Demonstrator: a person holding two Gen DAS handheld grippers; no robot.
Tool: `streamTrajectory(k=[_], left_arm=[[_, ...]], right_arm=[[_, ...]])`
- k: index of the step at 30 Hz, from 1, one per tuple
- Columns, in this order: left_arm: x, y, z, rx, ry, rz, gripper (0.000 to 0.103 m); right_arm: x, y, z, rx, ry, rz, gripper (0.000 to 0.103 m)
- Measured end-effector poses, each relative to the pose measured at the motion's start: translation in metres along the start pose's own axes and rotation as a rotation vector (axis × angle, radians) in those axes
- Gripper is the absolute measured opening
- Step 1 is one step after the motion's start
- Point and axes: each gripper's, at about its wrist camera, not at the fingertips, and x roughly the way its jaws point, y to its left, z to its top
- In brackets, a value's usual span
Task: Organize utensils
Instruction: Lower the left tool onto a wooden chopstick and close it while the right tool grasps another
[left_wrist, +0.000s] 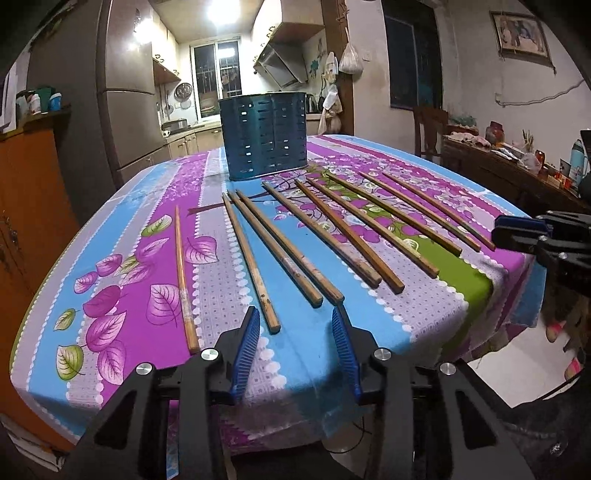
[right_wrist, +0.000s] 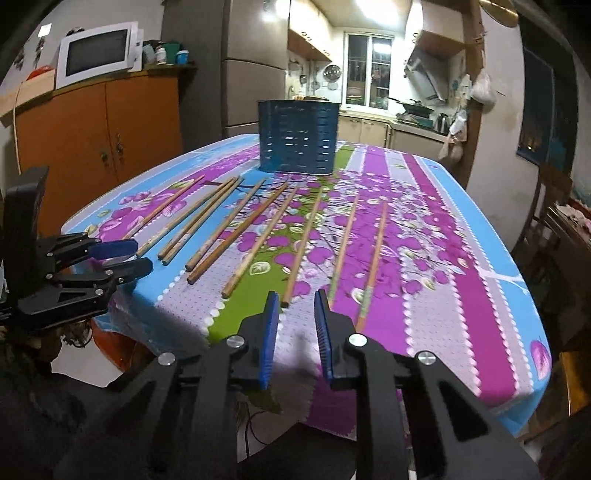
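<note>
we see a tablecloth striped in bright blue, magenta and pale lilac, with one green band; it is printed with purple and green leaves, white scalloped dots and a fine dotted grid. the chopsticks are brown wood, some paler and orange-toned. the slotted utensil holder is dark teal blue. our left gripper and right gripper are black with ribbed blue pads. the cabinet is orange-brown, the microwave white.

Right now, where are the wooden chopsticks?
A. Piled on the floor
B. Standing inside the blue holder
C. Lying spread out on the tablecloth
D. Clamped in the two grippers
C: the chopsticks lie side by side on the tablecloth, in front of the blue holder.
</note>
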Motion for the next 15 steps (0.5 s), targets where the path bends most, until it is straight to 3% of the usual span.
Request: streamTrajectory(k=[11,15], left_arm=[[0.001,0.007,-0.002,-0.053,-0.036,0.027,0.043],[0.001,0.011,-0.003,-0.072,-0.042,0.037,0.029]], right_arm=[[0.028,0.011,0.003,-0.001,0.031,-0.008,0.018],[0.032,0.009,0.0,0.021,0.039,-0.02,0.018]])
